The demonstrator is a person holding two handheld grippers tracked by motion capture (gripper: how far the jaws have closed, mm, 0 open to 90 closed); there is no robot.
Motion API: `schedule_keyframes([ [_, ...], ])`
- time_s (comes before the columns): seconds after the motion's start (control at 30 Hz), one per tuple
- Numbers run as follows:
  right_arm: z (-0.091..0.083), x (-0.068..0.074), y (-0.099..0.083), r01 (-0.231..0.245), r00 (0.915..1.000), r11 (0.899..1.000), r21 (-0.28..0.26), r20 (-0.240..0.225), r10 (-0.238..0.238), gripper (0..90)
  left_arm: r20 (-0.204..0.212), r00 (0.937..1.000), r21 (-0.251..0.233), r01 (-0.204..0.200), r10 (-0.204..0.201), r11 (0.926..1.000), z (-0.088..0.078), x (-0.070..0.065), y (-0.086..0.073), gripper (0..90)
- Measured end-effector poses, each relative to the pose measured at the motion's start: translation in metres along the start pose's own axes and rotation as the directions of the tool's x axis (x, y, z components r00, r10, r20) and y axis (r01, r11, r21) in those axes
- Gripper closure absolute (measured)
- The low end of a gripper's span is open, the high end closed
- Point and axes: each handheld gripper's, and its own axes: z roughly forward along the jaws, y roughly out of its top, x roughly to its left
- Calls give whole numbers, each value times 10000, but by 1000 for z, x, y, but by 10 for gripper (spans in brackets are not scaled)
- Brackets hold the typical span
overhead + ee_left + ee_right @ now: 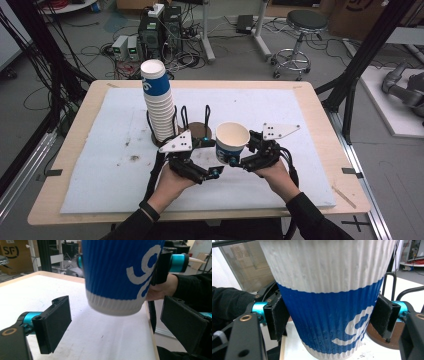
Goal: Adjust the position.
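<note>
Right gripper fingers pinch upright cup; left gripper fingers spread beneath.

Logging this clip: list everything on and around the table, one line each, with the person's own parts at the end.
Single blue-and-white ribbed paper cup: one, held above the white mat, front centre, upright.
Tall stack of blue-and-white paper cups: one stack, in the holder, leaning a little.
Black wire cup holder with brown round base: one, mid-table.
White foam mat: one, covering the tabletop.
Light wooden table: one.
Black round stool: one, on the floor behind.
Computer towers and cables: several, floor behind.
Right hand-held gripper: one, black, clamped on the single cup.
Left hand-held gripper: one, black, jaws apart below the cup.
Hands in black sleeves: two.
</note>
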Motion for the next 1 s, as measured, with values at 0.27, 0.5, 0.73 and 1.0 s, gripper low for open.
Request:
schedule_keyframes([
  [0.27,12,6,-2,84,9995,9993,370,-294,-73,259,191,9997,102,128,-130,9999,9,-2,-3,105],
  [0.5,18,9,-4,136,9990,9983,575,-427,-111,259,505,9987,98,20,-25,9999,8,-3,-3,251],
  [0.73,18,8,-4,123,9990,9979,641,-439,-95,245,591,9982,130,-26,18,9999,8,-3,-4,298],
  [1.0,15,9,3,-30,9996,9986,530,-275,45,154,675,9977,357,-56,32,9993,10,-2,-8,300],
])
